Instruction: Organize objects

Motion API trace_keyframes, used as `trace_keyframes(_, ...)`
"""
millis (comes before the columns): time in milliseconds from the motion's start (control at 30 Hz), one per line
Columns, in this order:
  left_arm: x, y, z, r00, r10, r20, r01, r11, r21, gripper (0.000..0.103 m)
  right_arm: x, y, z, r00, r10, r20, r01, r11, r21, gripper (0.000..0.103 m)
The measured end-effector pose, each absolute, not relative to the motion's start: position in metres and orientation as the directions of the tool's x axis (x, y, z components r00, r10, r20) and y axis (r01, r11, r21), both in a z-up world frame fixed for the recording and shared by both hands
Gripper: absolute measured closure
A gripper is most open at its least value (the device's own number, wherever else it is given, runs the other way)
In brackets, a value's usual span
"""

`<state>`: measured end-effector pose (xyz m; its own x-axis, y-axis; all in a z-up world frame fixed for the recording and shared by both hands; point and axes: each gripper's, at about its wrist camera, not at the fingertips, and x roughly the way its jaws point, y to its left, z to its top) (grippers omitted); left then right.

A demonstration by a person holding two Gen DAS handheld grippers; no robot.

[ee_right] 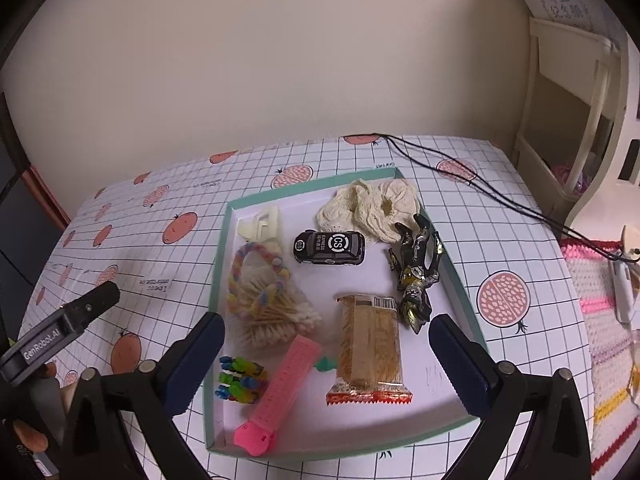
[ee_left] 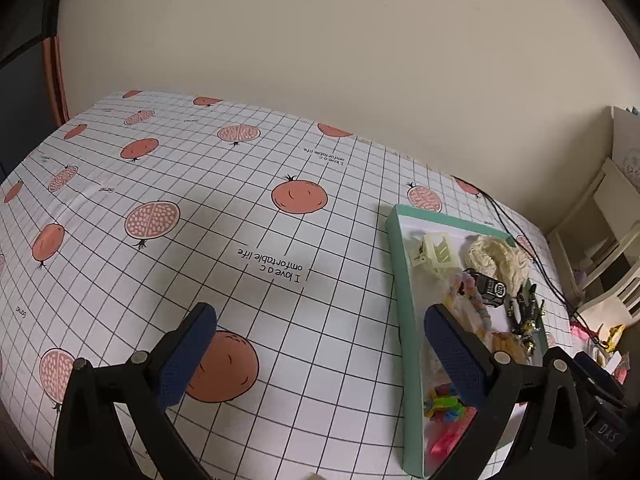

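A shallow teal-rimmed tray [ee_right: 218, 292] lies on the tablecloth, holding a black toy car [ee_right: 330, 248], a cream lace scrunchie [ee_right: 368, 208], a black-and-gold figure [ee_right: 416, 272], a biscuit packet [ee_right: 370, 348], a pink comb [ee_right: 280, 384], a bag of cotton swabs [ee_right: 272, 316] and a cream hair claw [ee_right: 264, 224]. My right gripper [ee_right: 328, 344] hovers open over the tray's near half, holding nothing. My left gripper [ee_left: 324, 336] is open above bare cloth, left of the tray [ee_left: 404, 280]. It also shows in the right wrist view as the left gripper [ee_right: 72, 320].
A pomegranate-print grid tablecloth [ee_left: 240, 220] covers the table up to the cream wall. A black cable [ee_right: 460, 172] runs behind the tray. A pink knitted mat [ee_right: 600, 320] and a white shelf unit [ee_right: 568, 120] stand to the right.
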<state>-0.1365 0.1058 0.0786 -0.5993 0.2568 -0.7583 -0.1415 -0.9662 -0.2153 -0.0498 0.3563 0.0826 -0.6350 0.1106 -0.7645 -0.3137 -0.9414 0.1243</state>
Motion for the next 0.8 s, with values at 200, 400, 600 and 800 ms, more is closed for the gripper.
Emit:
trace_keyframes(200,-0.125,0.096,0.09,-0.62,0.238,-0.747,-0.142,-0.971,-0.192,0.0,-0.041,0.343,0.092,-0.649,0.106,-0.753,-0.294,-0.948,0.12,0.0)
trace_keyframes(400,-0.11,0.088,0.1,-0.644,0.219,-0.733,-0.157,-0.976,-0.154,0.0,-0.028,0.333,0.099,-0.66,0.117,-0.742,-0.293,-0.95,0.111,0.0)
trace_keyframes(600,-0.093,0.08,0.105,-0.661,0.192,-0.725,-0.163,-0.98,-0.112,0.0,-0.014,0.322,0.107,-0.67,0.139,-0.729,-0.293,-0.952,0.087,0.0)
trace_keyframes(800,-0.072,0.063,0.109,-0.679,0.203,-0.705,-0.159,-0.979,-0.129,0.0,0.0,0.306,0.112,-0.68,0.155,-0.717,-0.288,-0.955,0.067,0.0)
